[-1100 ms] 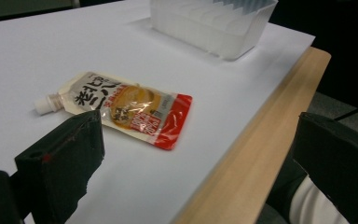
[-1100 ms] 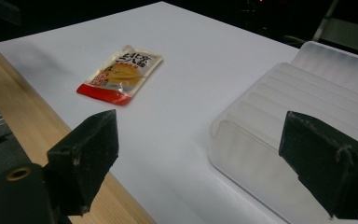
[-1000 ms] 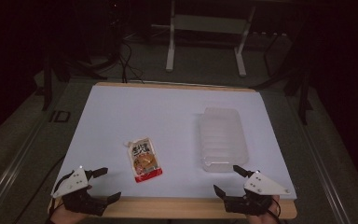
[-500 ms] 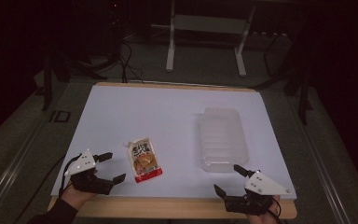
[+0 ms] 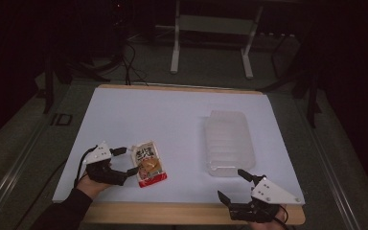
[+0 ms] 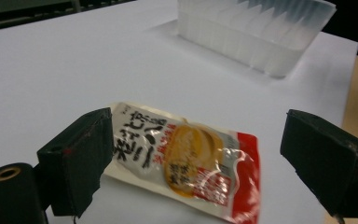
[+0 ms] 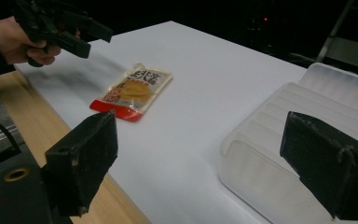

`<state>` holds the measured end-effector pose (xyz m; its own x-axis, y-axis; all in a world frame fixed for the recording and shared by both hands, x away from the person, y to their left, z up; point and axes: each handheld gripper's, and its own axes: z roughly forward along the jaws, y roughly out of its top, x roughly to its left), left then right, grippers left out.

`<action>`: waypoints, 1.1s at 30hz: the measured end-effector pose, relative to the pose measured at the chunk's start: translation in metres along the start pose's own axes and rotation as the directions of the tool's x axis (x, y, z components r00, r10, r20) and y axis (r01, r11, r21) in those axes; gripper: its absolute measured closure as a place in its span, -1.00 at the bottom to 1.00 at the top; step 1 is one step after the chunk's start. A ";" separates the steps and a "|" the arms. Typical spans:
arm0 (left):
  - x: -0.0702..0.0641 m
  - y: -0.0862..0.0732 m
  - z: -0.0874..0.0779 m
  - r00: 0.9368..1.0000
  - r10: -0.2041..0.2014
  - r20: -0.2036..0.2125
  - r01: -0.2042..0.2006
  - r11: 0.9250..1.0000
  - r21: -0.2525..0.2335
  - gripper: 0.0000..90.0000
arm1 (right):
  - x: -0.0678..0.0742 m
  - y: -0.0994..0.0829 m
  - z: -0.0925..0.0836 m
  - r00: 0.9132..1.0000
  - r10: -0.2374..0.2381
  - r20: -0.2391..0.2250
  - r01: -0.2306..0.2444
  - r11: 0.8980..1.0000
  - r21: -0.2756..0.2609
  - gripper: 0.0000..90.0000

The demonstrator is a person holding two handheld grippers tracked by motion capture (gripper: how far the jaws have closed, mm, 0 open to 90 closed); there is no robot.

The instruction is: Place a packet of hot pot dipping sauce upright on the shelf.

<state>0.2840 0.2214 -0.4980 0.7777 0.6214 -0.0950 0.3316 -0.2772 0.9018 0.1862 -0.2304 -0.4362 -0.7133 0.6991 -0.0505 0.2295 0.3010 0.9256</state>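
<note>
Table [image 5: 191, 214] is a light wood top, most of it covered by a white sheet [image 5: 172, 120] with wood showing along the near and far edges. Room beyond is dark: grey carpet-like floor, a white metal stand [image 5: 211, 38] with two legs behind the table, black cables [image 5: 129, 57] on the floor to its left, and what looks like a rail along the left floor edge, hard to tell in the low light. Snack packet [image 5: 148, 164] lies flat on the sheet, near-left area, white top with dark lettering, orange picture in the middle, red strip at the near end. Clear ribbed plastic container [image 5: 229, 143] sits on the right half of the sheet, well apart from the packet. Left gripper [image 5: 127, 161] is at the packet's left edge, jaws spread wide, one above and one below the packet's side; in the left gripper view [image 6: 191, 158] the packet lies between the two black pads, not pinched, contact unclear. Right gripper [image 5: 232, 184] hangs at the near-right corner of the table just in front of the container, jaws also wide apart and holding nothing; in the right gripper view [image 7: 205, 163] the container's near corner sits between its pads. Person's left hand [image 7: 16, 39] and dark sleeve [image 5: 62, 213] come in at the bottom left.
</note>
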 end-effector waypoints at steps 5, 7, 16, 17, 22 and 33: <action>0.015 0.003 0.010 1.000 -0.018 -0.013 0.018 1.000 0.005 -0.69 | -0.001 0.000 0.000 1.000 0.010 0.002 -0.010 1.000 0.004 -0.75; 0.018 0.004 0.013 1.000 -0.018 -0.017 0.018 1.000 0.007 -0.68 | -0.001 0.000 0.000 1.000 0.012 0.005 -0.012 1.000 0.007 -0.75; 0.044 0.008 0.037 0.999 -0.023 -0.030 0.025 0.998 0.060 -0.68 | 0.000 -0.001 0.000 1.000 0.005 -0.003 -0.005 1.000 0.023 -0.74; 0.046 0.007 0.039 0.999 -0.021 -0.025 0.023 0.998 0.067 -0.68 | 0.000 -0.001 0.000 1.000 0.004 -0.002 -0.004 1.000 0.022 -0.74; 0.053 0.005 0.050 0.999 0.003 -0.039 0.000 0.996 0.085 -0.58 | -0.001 -0.002 0.001 1.000 0.008 -0.011 -0.008 1.000 0.030 -0.74; 0.070 0.004 0.071 1.000 0.006 -0.019 -0.002 0.987 0.163 -0.32 | -0.001 -0.004 0.004 1.000 0.009 -0.027 -0.008 0.999 0.048 -0.70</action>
<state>0.3775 0.2119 -0.5314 0.7690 0.6340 -0.0818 0.4125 -0.3945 0.8211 0.1887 -0.2299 -0.4407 -0.7288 0.6840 -0.0322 0.2662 0.3262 0.9070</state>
